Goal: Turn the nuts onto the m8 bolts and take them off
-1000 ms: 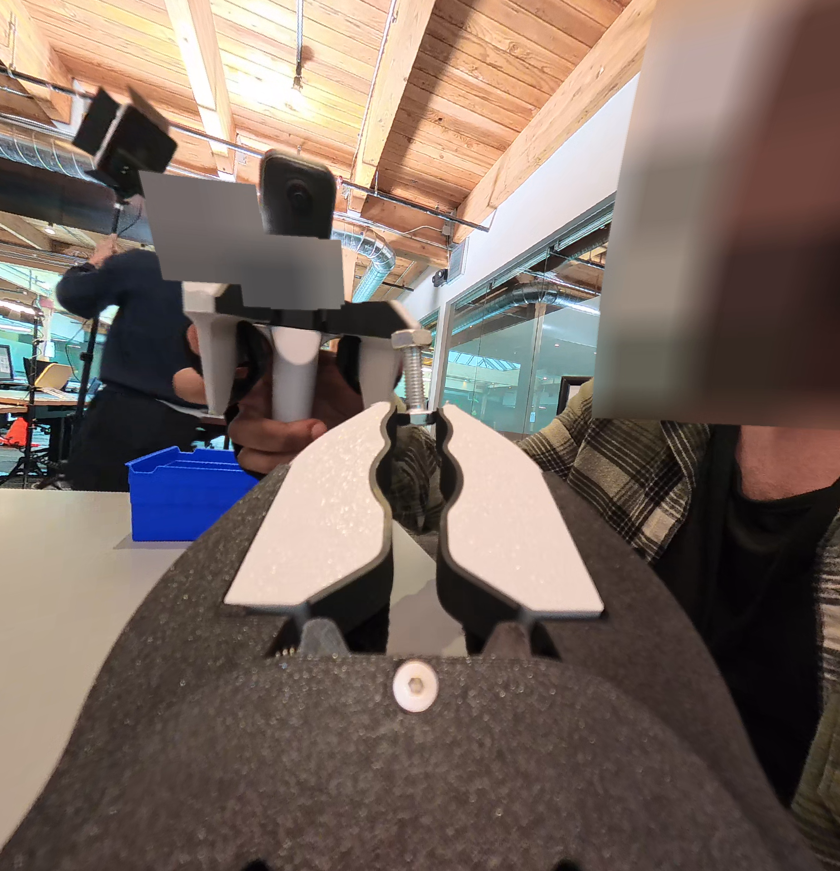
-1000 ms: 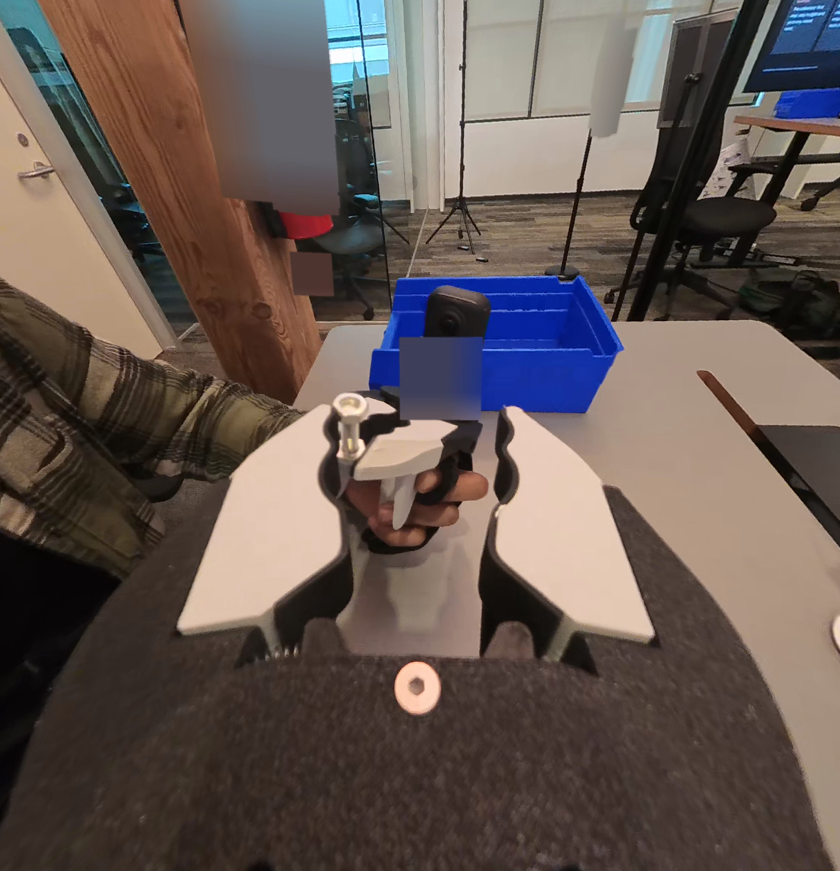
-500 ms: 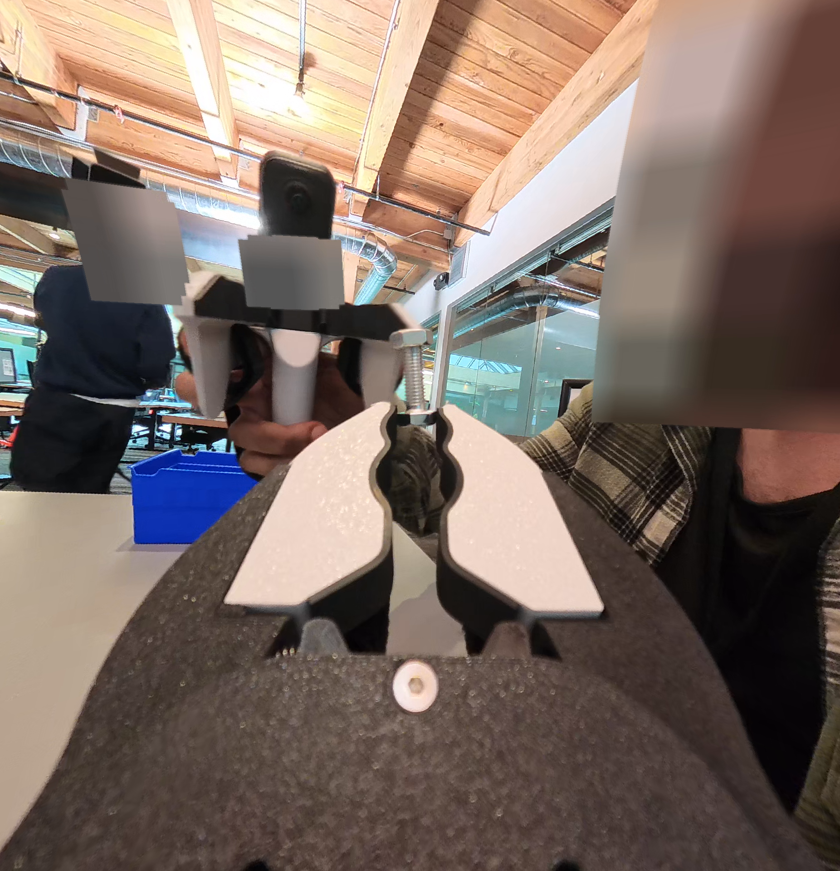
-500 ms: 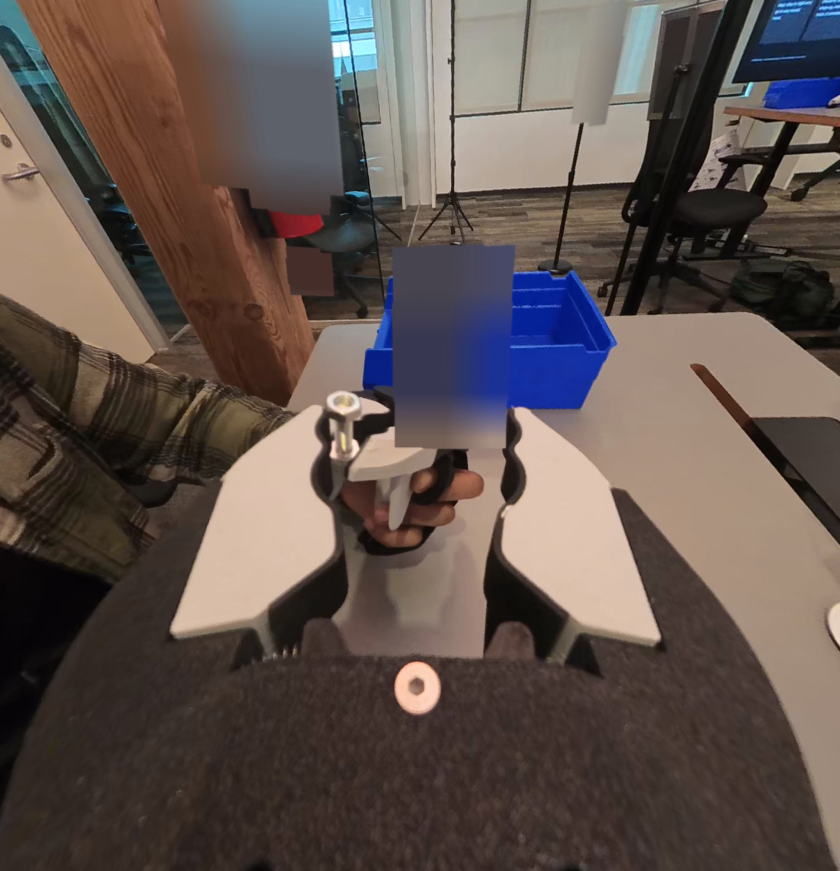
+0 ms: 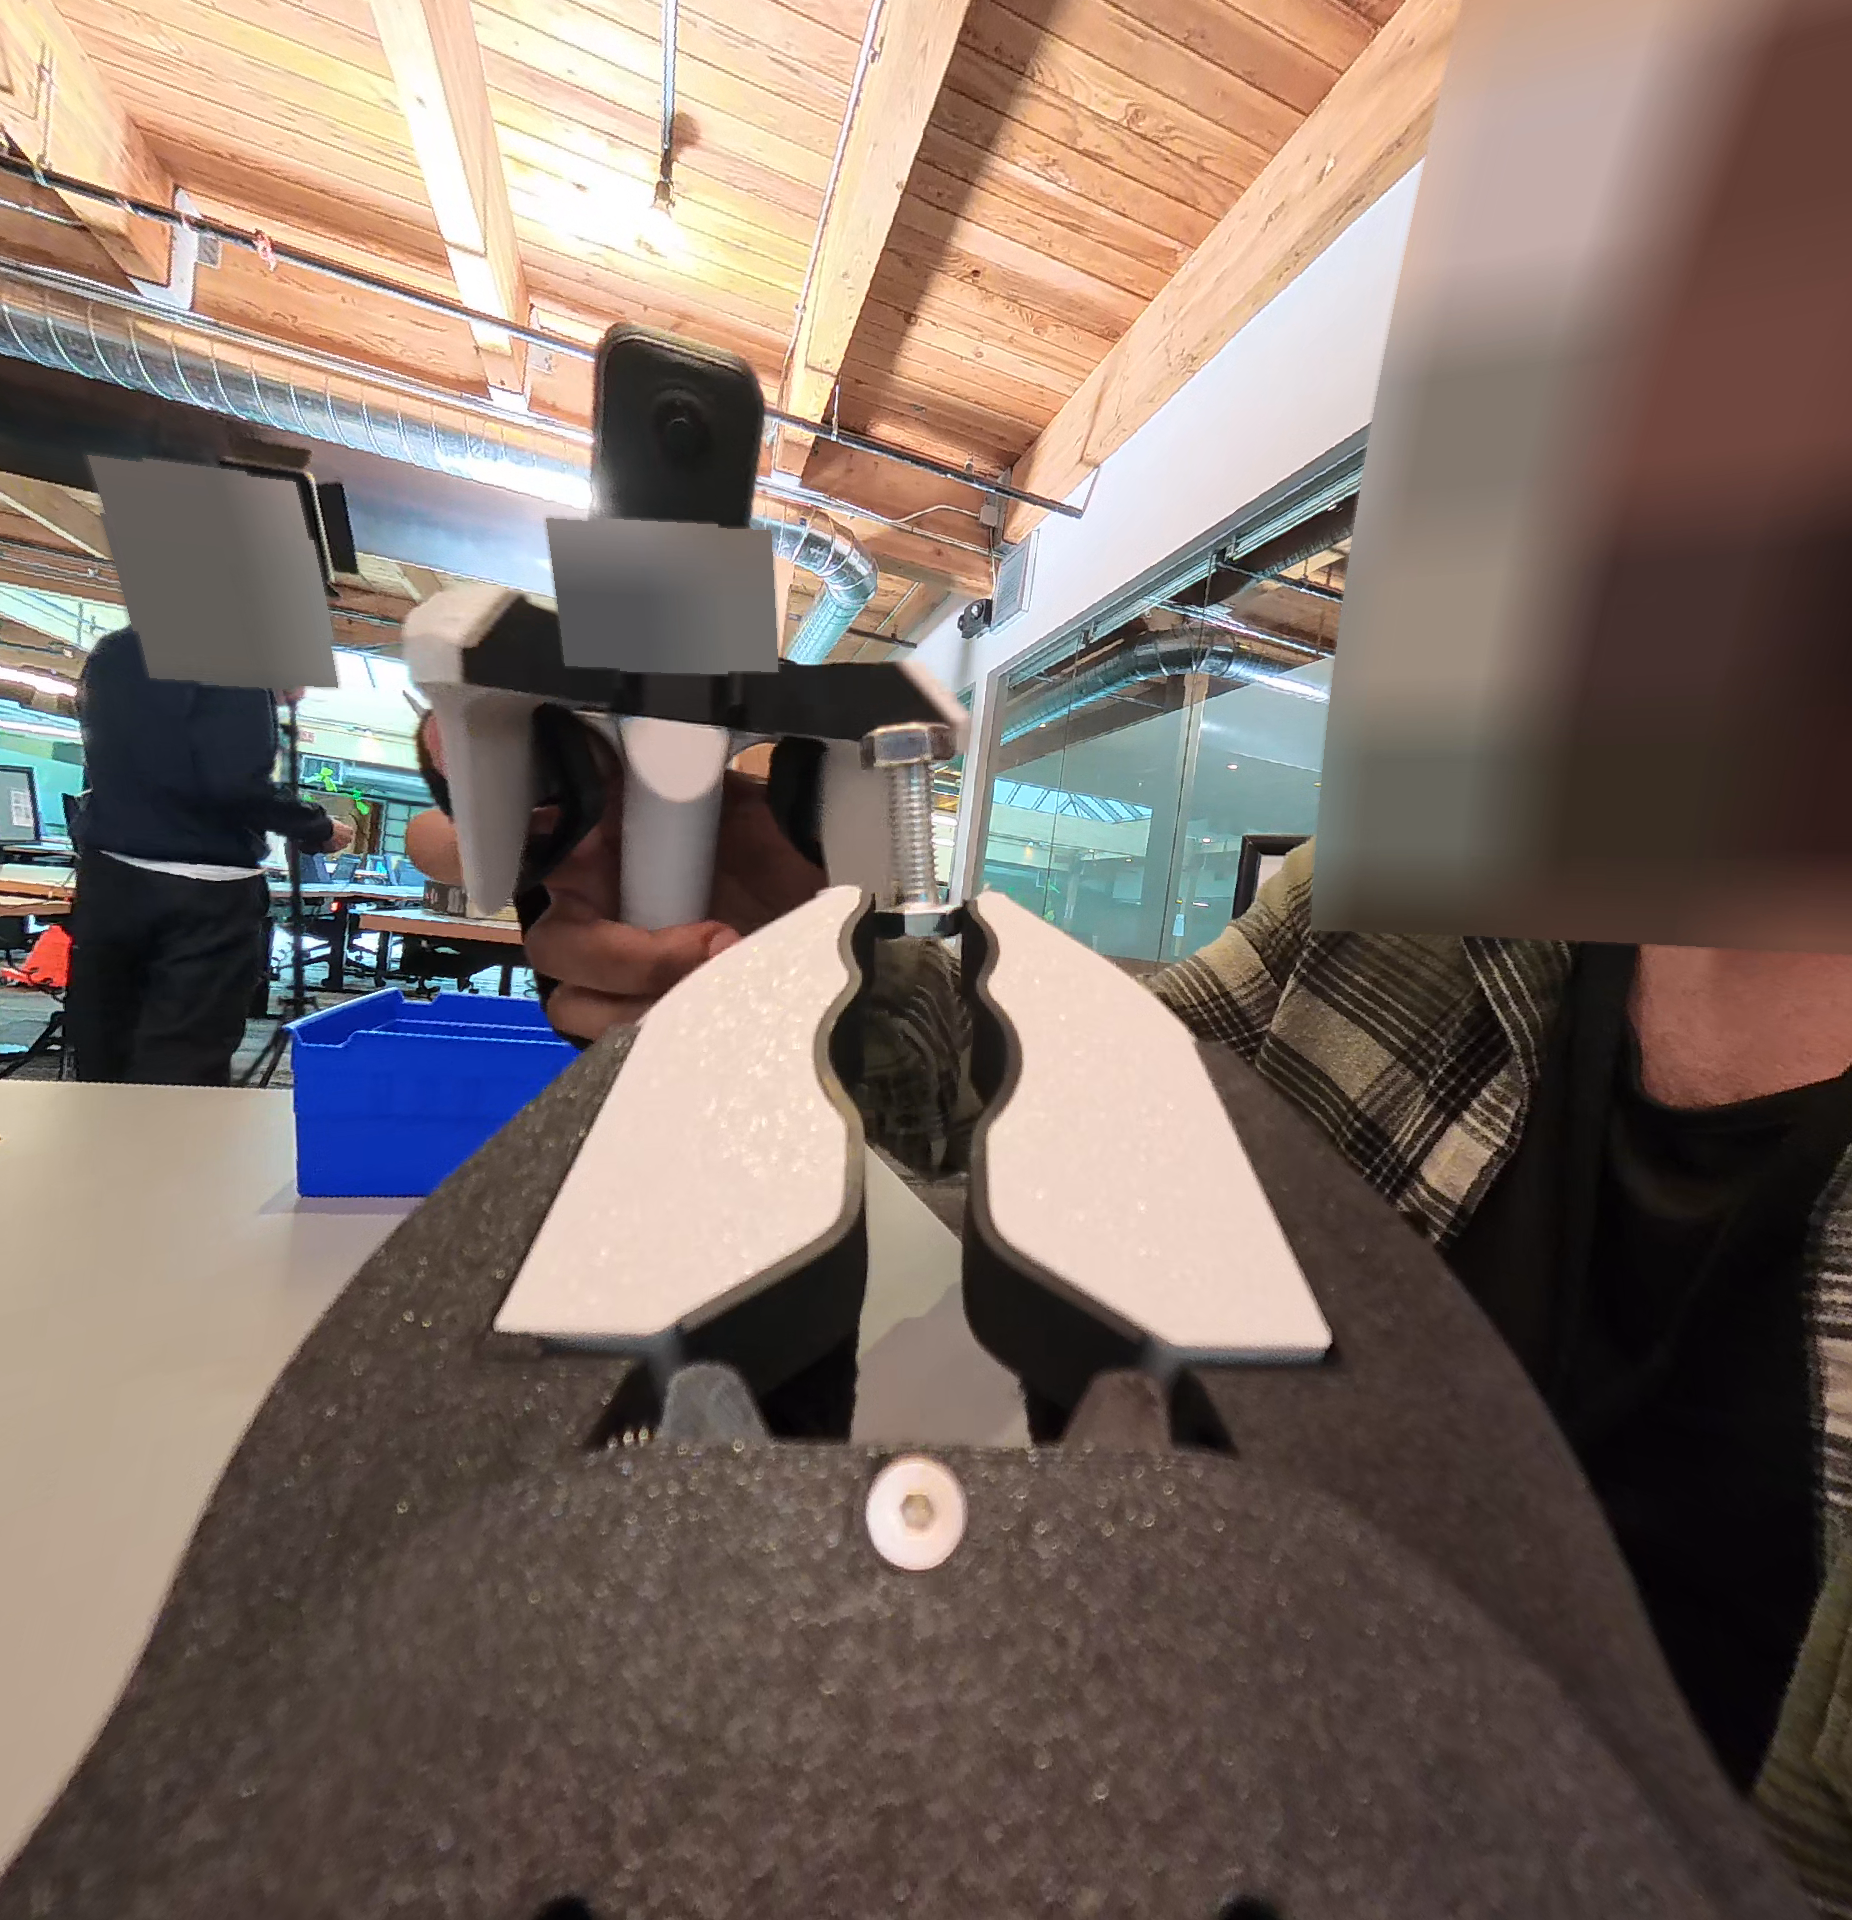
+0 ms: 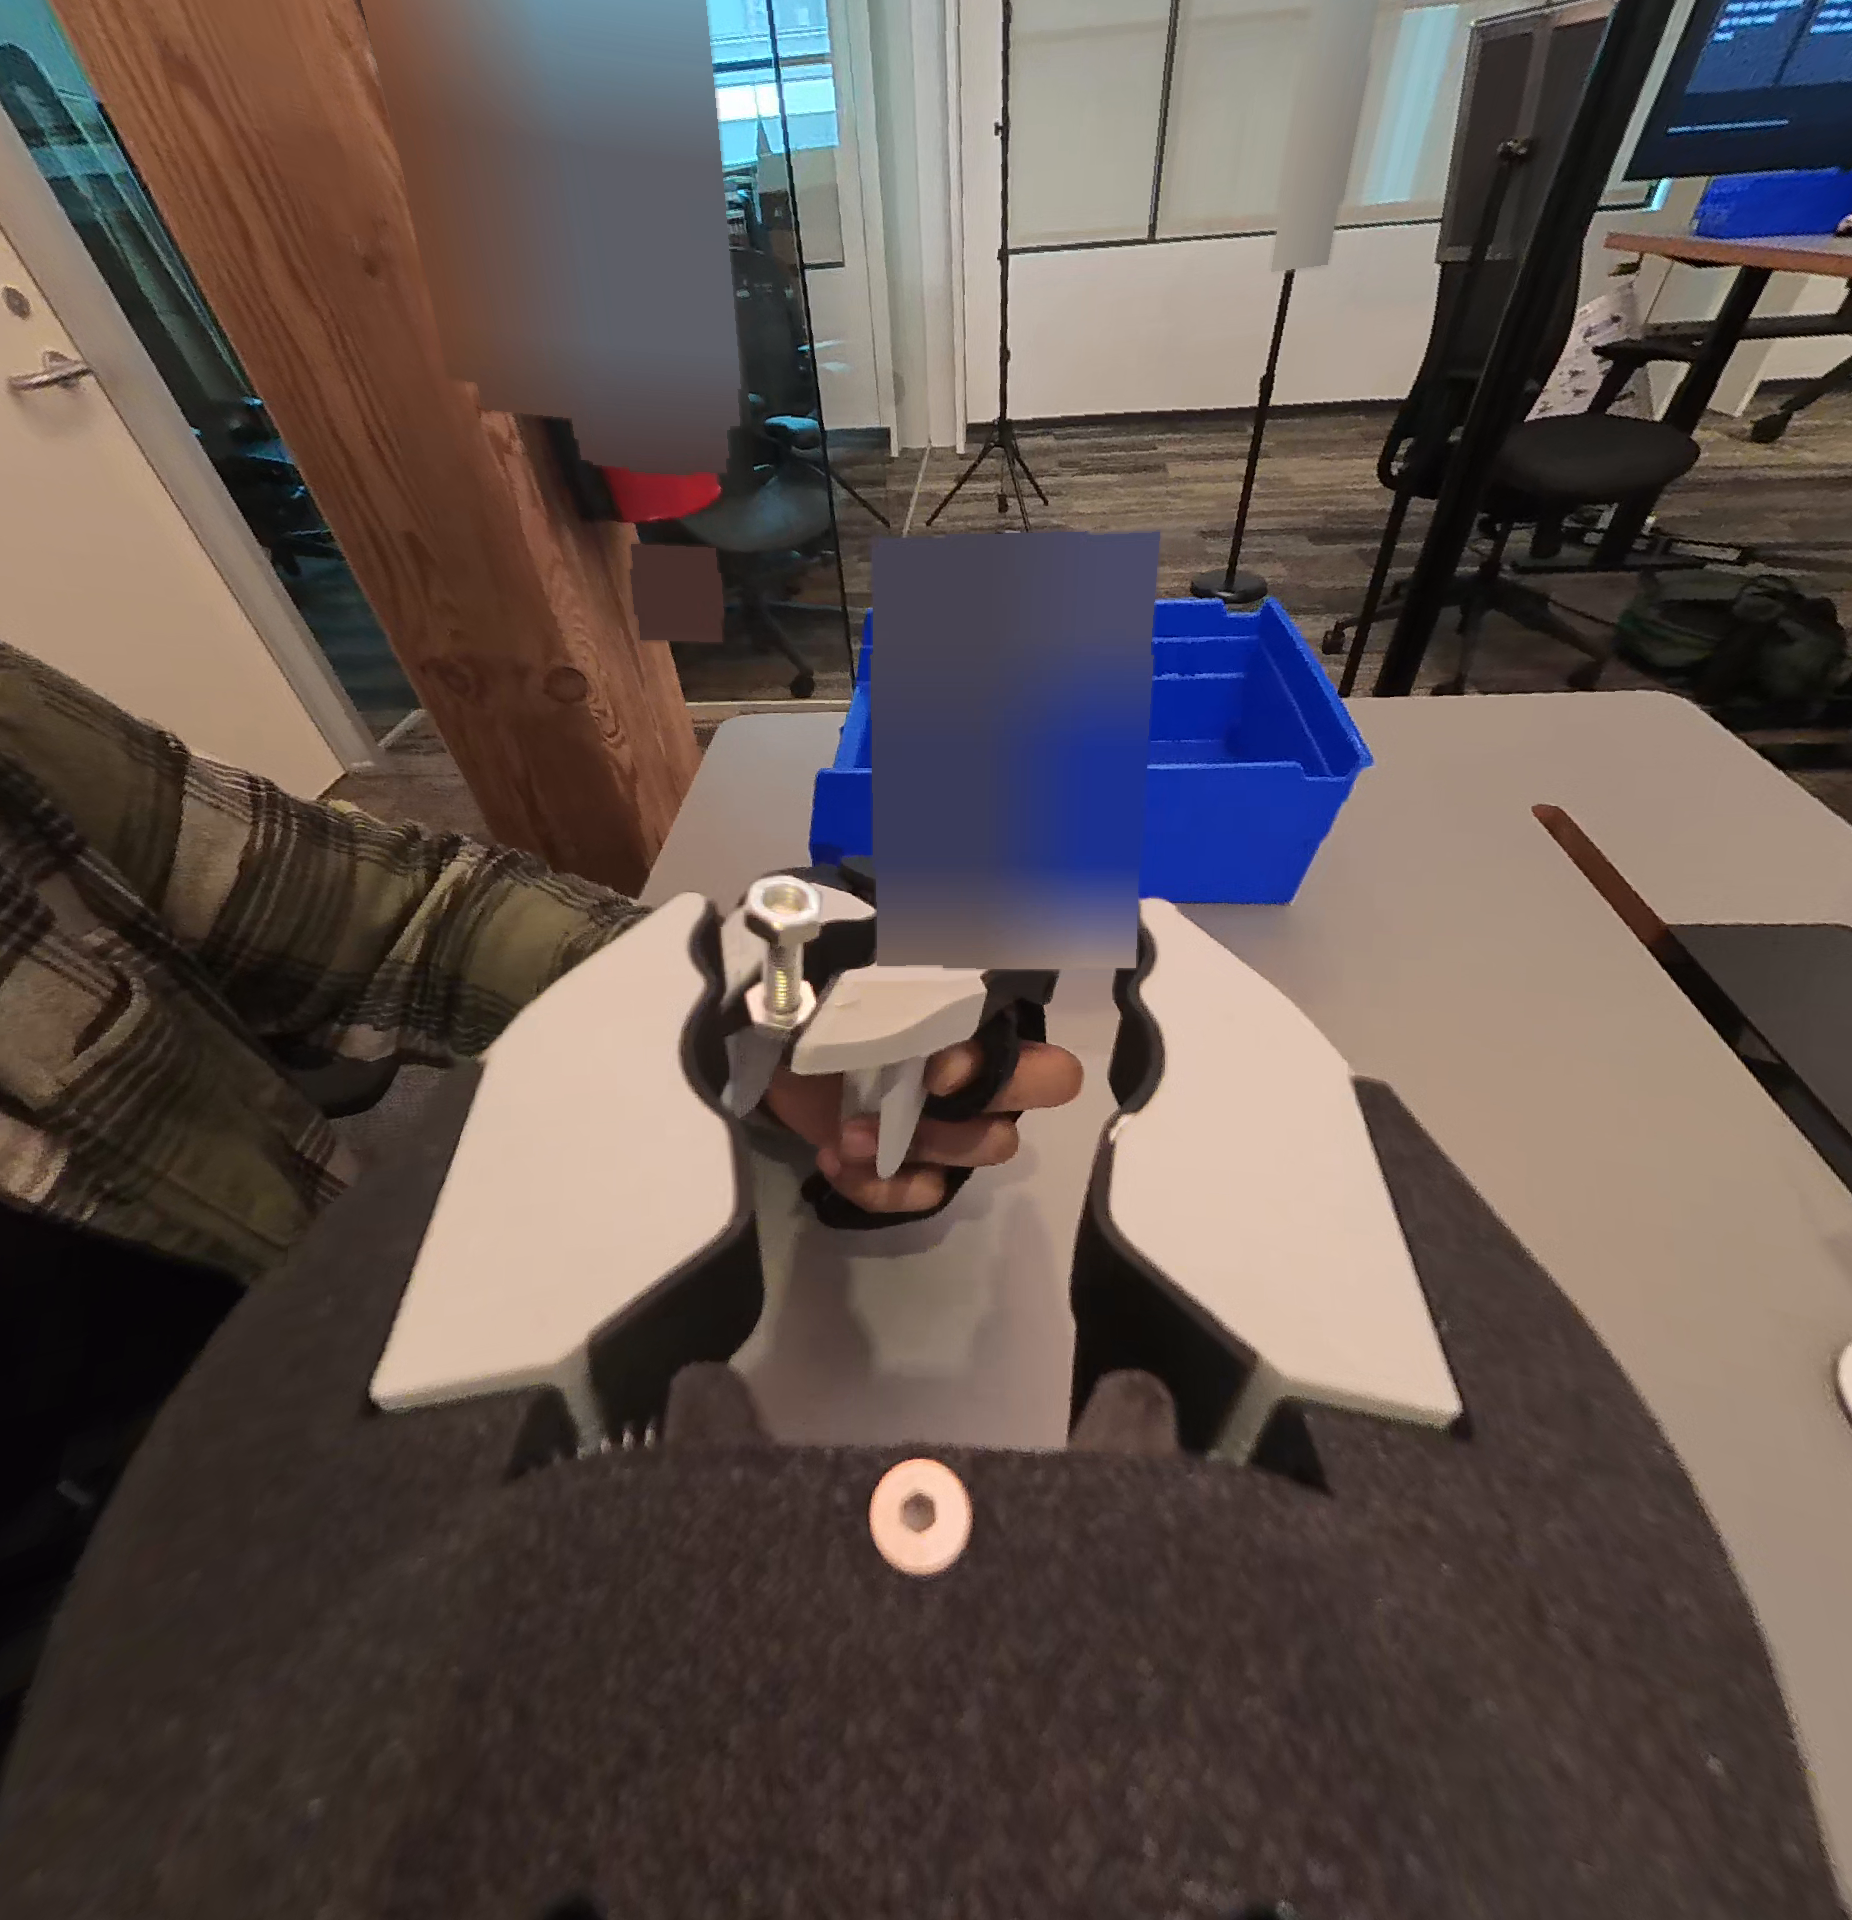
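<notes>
The left gripper (image 5: 914,920) is nearly closed, its white fingertips (image 5: 797,935) pinching a small silver nut (image 5: 922,921) from both sides. A silver bolt (image 5: 909,821) stands upright out of that nut, head on top, with the thread exposed between head and nut.

The right gripper (image 6: 922,997) is spread wide and grips nothing. Its left fingertip sits just beside the bolt (image 6: 780,961); whether it touches, I can't tell.

Both grippers are held above a grey table (image 6: 1524,935) with a blue bin (image 6: 1254,790) on it. The room is an open office with a wood-beam ceiling (image 5: 901,208), a thick wooden post (image 6: 361,468), glass walls, office chairs and a person (image 5: 174,831) standing in back.

So the nut and bolt sit right at the left gripper's tip, inside the right gripper's open span, near its left finger.
</notes>
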{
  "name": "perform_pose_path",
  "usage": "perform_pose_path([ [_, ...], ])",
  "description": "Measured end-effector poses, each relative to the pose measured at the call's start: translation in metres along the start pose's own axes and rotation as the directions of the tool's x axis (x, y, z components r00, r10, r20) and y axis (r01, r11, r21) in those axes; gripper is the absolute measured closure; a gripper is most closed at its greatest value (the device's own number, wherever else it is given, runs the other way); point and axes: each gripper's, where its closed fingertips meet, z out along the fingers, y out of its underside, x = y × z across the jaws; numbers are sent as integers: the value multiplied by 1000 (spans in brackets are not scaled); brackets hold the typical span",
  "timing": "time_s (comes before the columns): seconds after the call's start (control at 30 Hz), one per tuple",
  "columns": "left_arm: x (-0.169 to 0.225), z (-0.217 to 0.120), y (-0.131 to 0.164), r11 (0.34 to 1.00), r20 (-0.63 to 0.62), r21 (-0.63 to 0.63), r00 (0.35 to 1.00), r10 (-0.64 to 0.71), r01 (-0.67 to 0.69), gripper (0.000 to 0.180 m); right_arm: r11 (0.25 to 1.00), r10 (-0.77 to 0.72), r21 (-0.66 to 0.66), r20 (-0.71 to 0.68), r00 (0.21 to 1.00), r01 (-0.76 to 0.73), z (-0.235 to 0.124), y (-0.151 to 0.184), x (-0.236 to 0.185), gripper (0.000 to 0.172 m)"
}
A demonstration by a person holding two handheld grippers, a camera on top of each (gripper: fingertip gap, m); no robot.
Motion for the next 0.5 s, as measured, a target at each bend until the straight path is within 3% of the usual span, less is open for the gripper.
perform_pose_path([
  [0.3, 1, -1, -2, 1000, -1, 2, 1000, 5, -5, 165, 1000, 9, -13, -35, 999, -10, -1, 5, 8, 99],
  [0.5, 1, 0, -2, 1000, 5, 2, 1000, 12, -12, 165, 1000, 1, -9, 15, 1000, -1, 2, 3, -6, 104],
])
